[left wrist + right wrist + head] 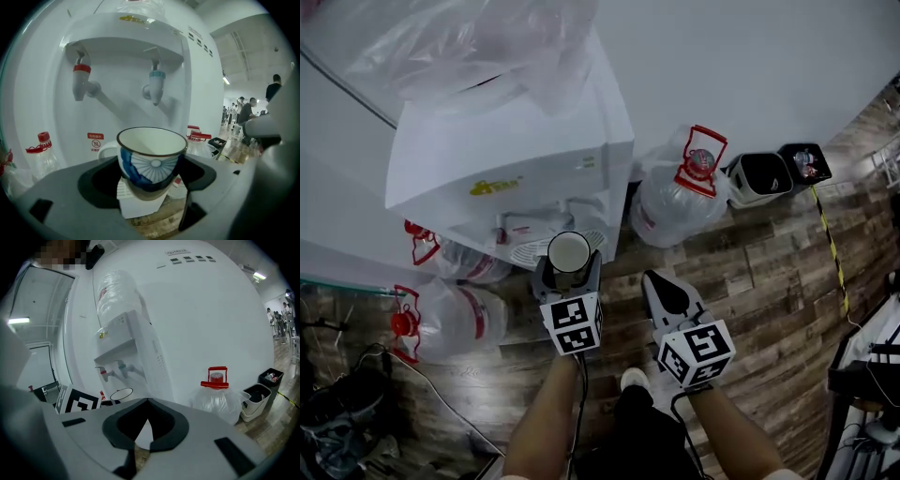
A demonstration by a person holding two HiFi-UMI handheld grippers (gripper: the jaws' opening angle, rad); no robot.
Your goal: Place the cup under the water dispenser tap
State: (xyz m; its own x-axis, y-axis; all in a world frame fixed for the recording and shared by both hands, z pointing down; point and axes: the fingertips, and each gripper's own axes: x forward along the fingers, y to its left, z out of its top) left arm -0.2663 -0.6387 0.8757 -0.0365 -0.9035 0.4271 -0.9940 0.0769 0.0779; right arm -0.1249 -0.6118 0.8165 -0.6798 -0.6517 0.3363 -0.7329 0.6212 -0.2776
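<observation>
Head view: left gripper, jaws clamped on an upright white glazed ceramic cup, blue-patterned and round-rimmed. It's held off the floor just in front of the boxy white plastic water dispenser, near its ribbed drip tray. Right gripper is beside it. Left gripper view: cup is below and between the red-capped tap and the blue-capped tap, under neither. Risks: slick glaze slipping in the jaws, rim knocking a spout, cup tipping if set off-centre on the ribs. Right gripper view: jaws together, holding nothing.
</observation>
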